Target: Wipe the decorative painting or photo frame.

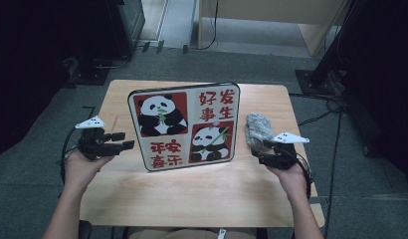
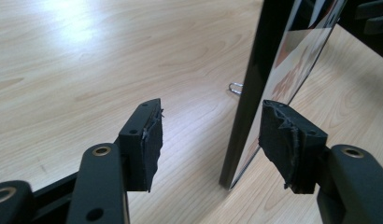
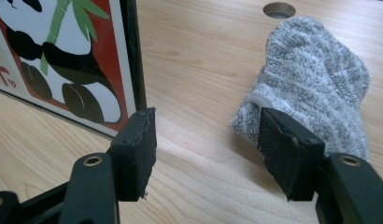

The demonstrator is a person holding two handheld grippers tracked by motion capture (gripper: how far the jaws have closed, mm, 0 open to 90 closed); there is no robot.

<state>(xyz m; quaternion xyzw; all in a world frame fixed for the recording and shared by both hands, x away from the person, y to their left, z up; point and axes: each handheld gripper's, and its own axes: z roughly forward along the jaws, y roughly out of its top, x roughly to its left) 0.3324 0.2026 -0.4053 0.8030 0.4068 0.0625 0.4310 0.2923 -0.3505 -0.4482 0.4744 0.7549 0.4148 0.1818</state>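
Note:
A black-framed panda picture point(image 1: 184, 127) with red panels and Chinese characters stands upright in the middle of the wooden table point(image 1: 202, 194). My left gripper point(image 1: 123, 140) is level at its left edge and open. In the left gripper view the frame's edge point(image 2: 255, 79) stands close ahead, in line with the gap of the left gripper point(image 2: 213, 112), and neither pad presses on it. A fluffy grey cloth point(image 1: 259, 130) lies right of the picture. My right gripper point(image 1: 260, 151) sits just in front of it, open and empty. In the right gripper view, the right gripper point(image 3: 207, 119) faces bare wood between picture point(image 3: 77, 60) and cloth point(image 3: 315, 88).
A small metal loop point(image 2: 235, 87) pokes out behind the frame near its base. A round hole point(image 3: 279, 8) is cut in the tabletop beyond the cloth. Dark furniture, stands and cables surround the table on the grey floor point(image 1: 371, 199).

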